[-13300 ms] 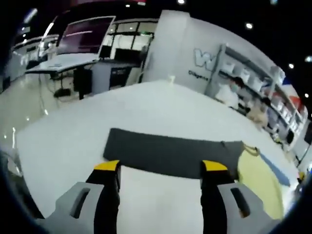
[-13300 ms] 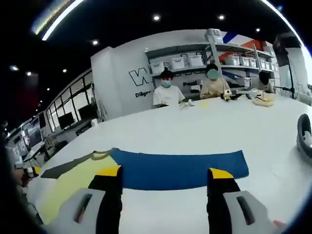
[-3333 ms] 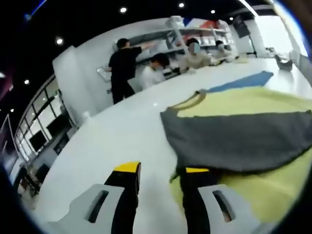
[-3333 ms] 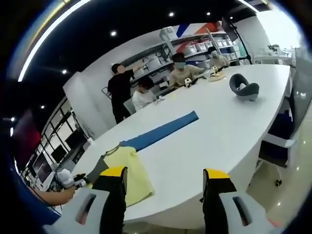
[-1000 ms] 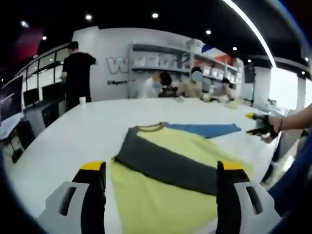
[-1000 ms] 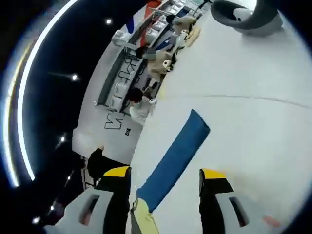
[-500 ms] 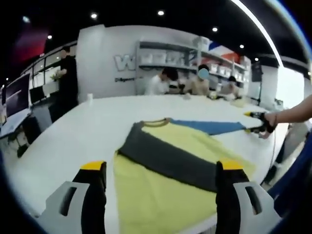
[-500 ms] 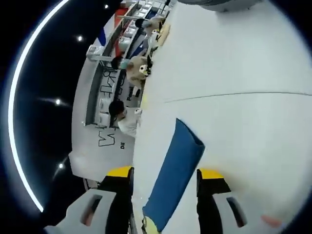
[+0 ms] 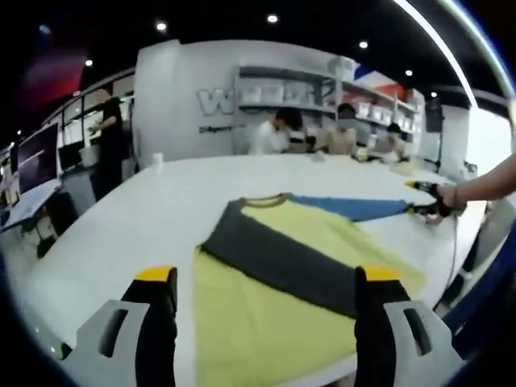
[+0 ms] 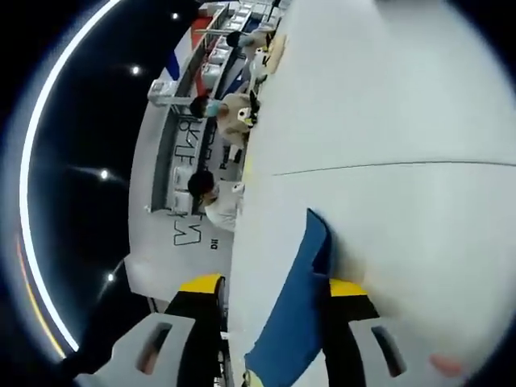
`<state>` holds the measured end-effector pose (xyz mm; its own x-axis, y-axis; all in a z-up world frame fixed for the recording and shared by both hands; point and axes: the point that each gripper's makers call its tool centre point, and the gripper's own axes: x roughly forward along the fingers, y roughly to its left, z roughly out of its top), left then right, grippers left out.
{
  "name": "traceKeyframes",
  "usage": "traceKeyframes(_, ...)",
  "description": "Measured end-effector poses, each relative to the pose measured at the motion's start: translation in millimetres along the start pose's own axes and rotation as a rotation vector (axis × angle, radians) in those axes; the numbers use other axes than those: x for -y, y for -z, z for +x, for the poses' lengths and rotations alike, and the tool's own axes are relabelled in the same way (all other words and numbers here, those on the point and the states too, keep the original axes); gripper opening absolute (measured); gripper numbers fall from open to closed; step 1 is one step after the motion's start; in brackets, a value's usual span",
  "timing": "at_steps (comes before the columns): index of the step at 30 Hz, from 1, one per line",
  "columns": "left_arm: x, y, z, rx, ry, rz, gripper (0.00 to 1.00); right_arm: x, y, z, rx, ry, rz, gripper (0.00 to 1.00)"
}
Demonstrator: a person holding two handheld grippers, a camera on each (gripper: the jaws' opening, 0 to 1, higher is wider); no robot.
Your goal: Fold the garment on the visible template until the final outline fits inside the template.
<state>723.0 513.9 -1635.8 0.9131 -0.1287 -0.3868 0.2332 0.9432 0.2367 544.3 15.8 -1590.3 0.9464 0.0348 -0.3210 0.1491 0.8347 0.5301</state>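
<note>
A yellow shirt (image 9: 322, 242) lies flat on the white table (image 9: 145, 210) in the left gripper view. Its grey sleeve (image 9: 274, 260) is folded diagonally across the body, and its blue sleeve (image 9: 355, 207) stretches out to the right. My left gripper (image 9: 264, 278) hovers open near the shirt's hem, holding nothing. My right gripper (image 9: 421, 199), held by a hand, sits at the blue sleeve's far end. In the right gripper view the blue sleeve (image 10: 294, 298) runs up between the jaws of the right gripper (image 10: 274, 286), which stand apart. The sleeve's tip curls up slightly.
Several people (image 9: 322, 133) sit at the table's far side before shelves (image 9: 322, 85) of white bins. Another person (image 9: 110, 137) stands at the left by desks with monitors. A small white cup (image 9: 157, 159) stands on the table. Bare white table (image 10: 403, 201) spreads beyond the sleeve.
The right gripper has come lower and closer to the blue sleeve's end, and its tip now curls up. The left gripper view has barely shifted; the shirt lies as before.
</note>
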Motion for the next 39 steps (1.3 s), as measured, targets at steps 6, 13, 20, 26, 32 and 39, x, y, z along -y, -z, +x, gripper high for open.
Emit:
traceKeyframes(6, 32.2, -25.9, -38, 0.05, 0.068, -0.095, 0.91, 8, -6.6, 21, -0.013, -0.037, 0.001, 0.18)
traceKeyframes(13, 72.2, -41.3, -71, 0.064, 0.135, -0.234, 0.92, 22, -25.2, 41, -0.006, -0.066, 0.029, 0.0)
traceKeyframes(20, 103.7, -54.8, -91, 0.087, 0.179, -0.266, 0.91, 51, -55.6, 70, 0.016, -0.053, 0.103, 0.0)
traceKeyframes(26, 111.6, -53.3, -101, 0.08, 0.152, -0.258, 0.89, 73, -79.0, 107, 0.029, -0.07, 0.16, 0.0)
traceKeyframes(32, 116.9, -51.9, -108, 0.059, 0.153, -0.242, 0.88, 76, -94.9, 148, 0.0, -0.132, 0.384, 0.0)
traceKeyframes(39, 115.8, -55.0, -110, 0.07, 0.122, -0.265, 0.87, 86, -93.8, 177, -0.047, -0.107, 0.602, 0.0)
